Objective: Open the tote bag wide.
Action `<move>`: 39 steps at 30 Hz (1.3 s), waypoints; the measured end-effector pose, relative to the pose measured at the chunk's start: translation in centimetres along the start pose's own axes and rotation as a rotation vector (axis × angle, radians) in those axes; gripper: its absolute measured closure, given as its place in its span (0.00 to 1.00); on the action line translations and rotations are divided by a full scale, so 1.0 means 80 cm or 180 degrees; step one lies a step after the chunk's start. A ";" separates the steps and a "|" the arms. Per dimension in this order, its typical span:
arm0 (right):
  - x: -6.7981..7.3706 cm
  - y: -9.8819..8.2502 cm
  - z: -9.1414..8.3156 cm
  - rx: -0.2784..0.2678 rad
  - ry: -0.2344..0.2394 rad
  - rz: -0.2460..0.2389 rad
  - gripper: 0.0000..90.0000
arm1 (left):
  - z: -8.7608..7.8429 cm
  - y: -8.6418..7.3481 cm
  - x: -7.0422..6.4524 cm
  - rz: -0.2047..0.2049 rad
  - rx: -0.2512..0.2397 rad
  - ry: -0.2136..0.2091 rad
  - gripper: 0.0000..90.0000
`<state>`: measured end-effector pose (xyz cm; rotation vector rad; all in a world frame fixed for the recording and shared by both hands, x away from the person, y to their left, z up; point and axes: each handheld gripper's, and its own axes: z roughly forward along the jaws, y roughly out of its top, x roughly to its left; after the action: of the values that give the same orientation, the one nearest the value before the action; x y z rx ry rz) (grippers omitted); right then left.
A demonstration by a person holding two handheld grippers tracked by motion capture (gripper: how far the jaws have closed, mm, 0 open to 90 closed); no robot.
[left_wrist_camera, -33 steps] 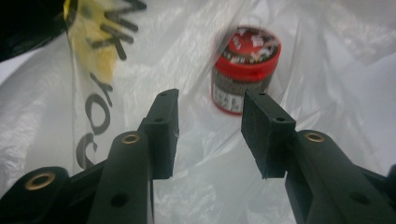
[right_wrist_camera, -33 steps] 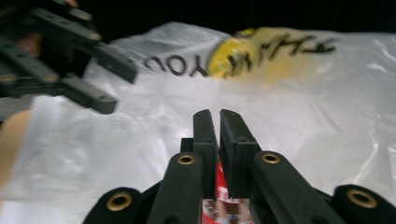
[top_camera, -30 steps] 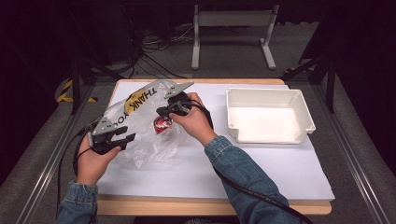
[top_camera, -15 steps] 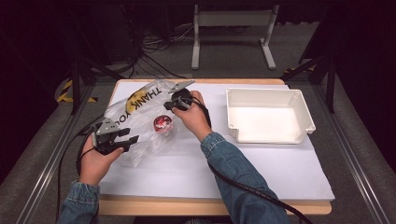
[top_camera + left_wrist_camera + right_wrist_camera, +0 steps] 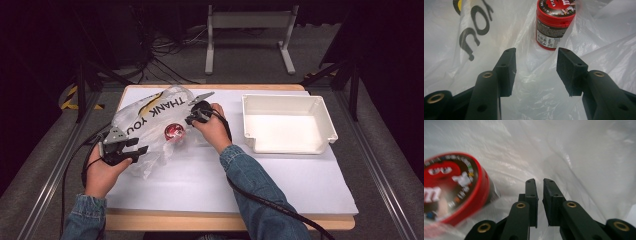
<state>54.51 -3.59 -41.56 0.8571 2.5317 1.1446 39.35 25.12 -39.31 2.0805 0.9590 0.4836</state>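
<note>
left gripper (image 5: 536, 68): jaws apart, just been opening, bag film loose between | right gripper (image 5: 539, 195): narrow gap, just been opening, clamping nothing | red candy tub (image 5: 555, 23): ahead of left gripper, inside plastic bag (image 5: 145, 117), left of right gripper

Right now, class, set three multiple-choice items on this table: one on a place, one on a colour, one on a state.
1. Where is the red tub?
A. In the white tray
B. Inside the clear plastic bag
C. On the floor

2. What colour is the tray?
A. White
B. Blue
C. Black

3. How do the left hand-held gripper jaws stand?
A. Clamped on the tub
B. Apart, gripping nothing
C. Holding the tray

Key: B, film wraps around the tub; A, its walls are plain white; B, a gap shows between the pads.
</note>
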 end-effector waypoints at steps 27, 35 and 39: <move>0.026 -0.035 -0.039 0.0132 0.0497 -0.0146 0.35 | 0.000 0.004 0.001 -0.0031 -0.0018 0.0011 0.53; 0.033 -0.051 -0.030 0.0386 0.0350 -0.0341 0.18 | 0.000 0.004 0.003 -0.0034 -0.0031 0.0014 0.52; 0.035 -0.054 -0.031 0.0418 0.0323 -0.0360 0.17 | -0.001 0.005 0.004 -0.0061 -0.0060 0.0015 0.51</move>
<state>49.43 -5.68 -43.07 0.6910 2.7251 1.0214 39.74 25.23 -38.95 2.0523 0.9726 0.4861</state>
